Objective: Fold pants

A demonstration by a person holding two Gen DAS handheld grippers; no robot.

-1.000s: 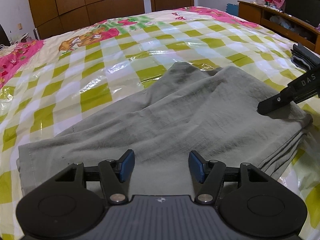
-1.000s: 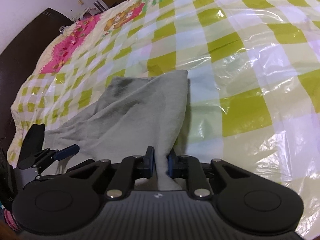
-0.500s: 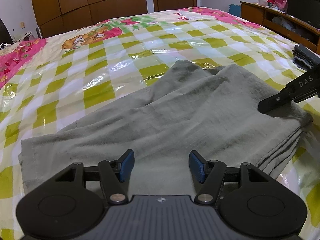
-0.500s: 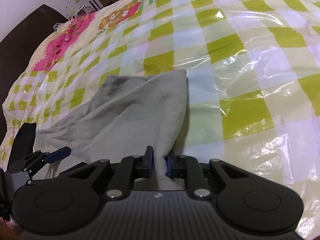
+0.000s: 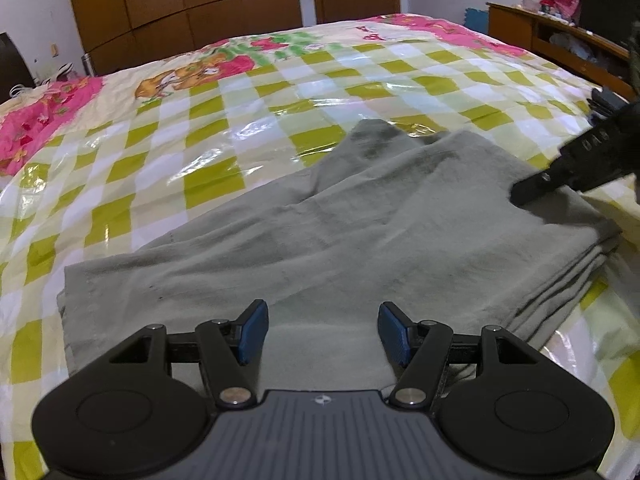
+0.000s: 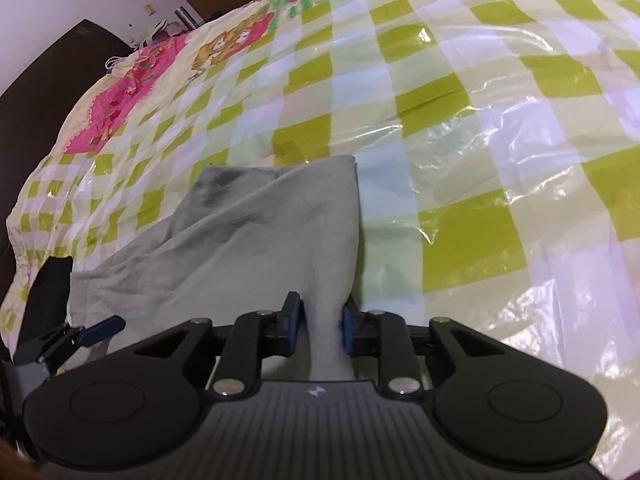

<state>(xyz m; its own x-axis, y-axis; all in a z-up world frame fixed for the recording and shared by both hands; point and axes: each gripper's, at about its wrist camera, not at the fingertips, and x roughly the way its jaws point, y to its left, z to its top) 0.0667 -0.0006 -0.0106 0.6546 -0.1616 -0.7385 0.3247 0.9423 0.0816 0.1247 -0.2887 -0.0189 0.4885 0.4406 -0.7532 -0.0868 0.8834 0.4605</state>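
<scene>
Left edge of the bed – checked yellow-green cover under shiny clear plastic, pink cartoon print toward the far end. Your left claw sits low over the near edge of the pants, blue pads spread wide, nothing between them, cloth just below. The pants are grey, folded into a flat stack across the middle of the bed; layered edges show at the right side in the left wrist view.

Moving right – your right claw is pinched tight on the pants at their right end, a ridge of grey cloth running up between the 2 pads and out toward the far corner. From the left wrist view that right claw comes in from the right edge, tip touching the top layer. In the right wrist view the left claw shows at the far left, beside the cloth.

Wooden wardrobe and door behind the bed; a low wooden shelf at far right.
</scene>
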